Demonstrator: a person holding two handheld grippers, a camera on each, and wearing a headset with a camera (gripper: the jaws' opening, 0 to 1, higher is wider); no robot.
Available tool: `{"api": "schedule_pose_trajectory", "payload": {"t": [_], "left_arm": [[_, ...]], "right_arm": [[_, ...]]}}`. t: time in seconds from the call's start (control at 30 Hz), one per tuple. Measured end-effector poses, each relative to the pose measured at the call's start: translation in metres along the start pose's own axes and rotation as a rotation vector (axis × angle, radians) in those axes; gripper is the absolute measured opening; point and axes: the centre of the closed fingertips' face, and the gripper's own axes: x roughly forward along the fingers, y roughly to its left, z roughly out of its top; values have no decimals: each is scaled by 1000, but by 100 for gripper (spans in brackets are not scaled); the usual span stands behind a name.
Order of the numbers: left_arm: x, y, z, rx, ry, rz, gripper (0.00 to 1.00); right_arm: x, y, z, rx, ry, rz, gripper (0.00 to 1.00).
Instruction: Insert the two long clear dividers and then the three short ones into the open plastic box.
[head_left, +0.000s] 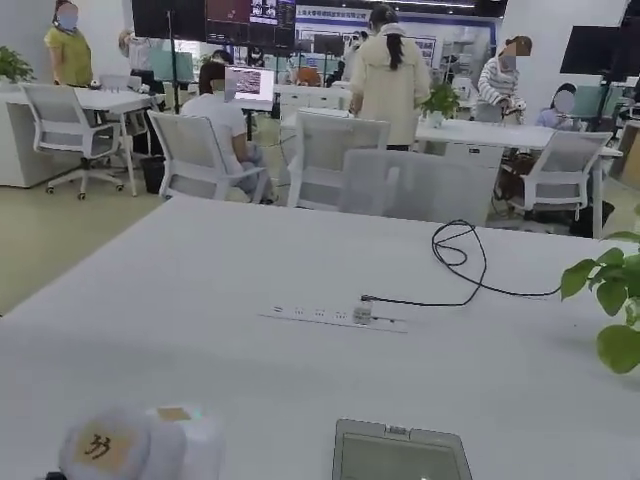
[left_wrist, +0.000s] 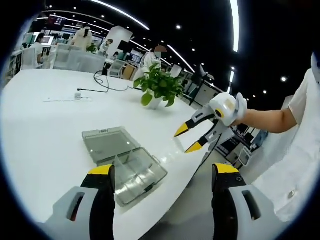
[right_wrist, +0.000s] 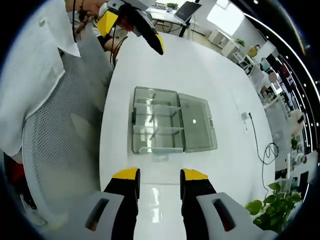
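The left gripper has its fingers spread wide; the right gripper has its fingers apart and empty, below the open box mid-frame on the surface.

1. The head view was evenly bright under soft overhead light; the white table carried hardly any shadow.
2. At its lower left edge a gripper sat too near the lens and was blurred.
3. In the left gripper view the ceiling was dark, the strip lights blown out white, and straight lines bowed toward the edges.
4. In the right gripper view a small glare spot lay on the clear box lid, and the table shone palely.
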Motion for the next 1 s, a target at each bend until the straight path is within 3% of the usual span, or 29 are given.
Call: {"api": "schedule_pose_trajectory", "payload": {"t": [0.1,0.17,0.3,0.43,0.67,0.77,1.0], "left_arm": [[10,-11,7,-122,4,-49,76],[16,-14,16,-149,-34,-71,70],[26,-21,13,-216,7,-107,57],[34,-28,12,-276,16,-148,49],[47,-44,7,-316,50,-201,31],[51,-50,5,-330,63,-225,19],[55,-57,5,-350,75,-246,7]], "right_arm": [[-9,2,23,-12,-33,-23,33],[-14,3,36,-15,-53,-39,33],[-22,5,56,-21,-83,-59,33],[-29,6,73,-30,-109,-83,33],[-37,10,92,-58,-126,-109,33],[-38,11,94,-73,-122,-117,33],[-39,12,95,-85,-117,-121,33]]}}
